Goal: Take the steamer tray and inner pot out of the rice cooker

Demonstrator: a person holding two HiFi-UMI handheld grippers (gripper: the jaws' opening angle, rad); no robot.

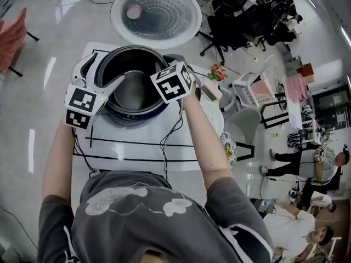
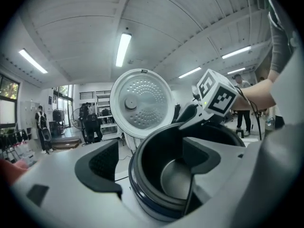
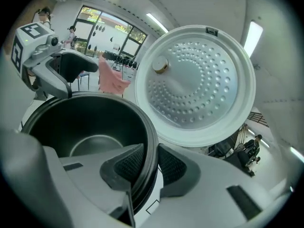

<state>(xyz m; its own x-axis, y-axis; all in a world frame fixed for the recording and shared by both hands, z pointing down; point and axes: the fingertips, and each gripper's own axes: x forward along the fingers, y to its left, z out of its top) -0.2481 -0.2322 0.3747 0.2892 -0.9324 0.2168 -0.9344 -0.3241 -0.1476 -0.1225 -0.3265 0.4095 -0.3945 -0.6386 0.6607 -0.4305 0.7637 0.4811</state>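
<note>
1. Dark metal pot [image 1: 134, 89] sits seated in the cooker [image 1: 143, 115], which stands on the white table [image 1: 137, 152].
2. Head view: the lid [image 1: 156, 12] stands open at 12 o'clock of the pot, with its dimpled inner plate facing the camera.
3. Left tongs [image 2: 149, 163] are at 9 o'clock on the pot's rim. They are released, jaws wide apart and straddling the rim. One pad hangs inside the pot; the other is outside, clear of the cooker's wall.
4. Right tongs [image 3: 151, 167] are at 3 o'clock on the rim. They are clenched on the pot, one ribbed pad against the inner wall and the other against the outer edge, with the rim between them.
5. Thin cables [image 1: 164, 147] run from both tongs across the table toward 6 o'clock.
</note>
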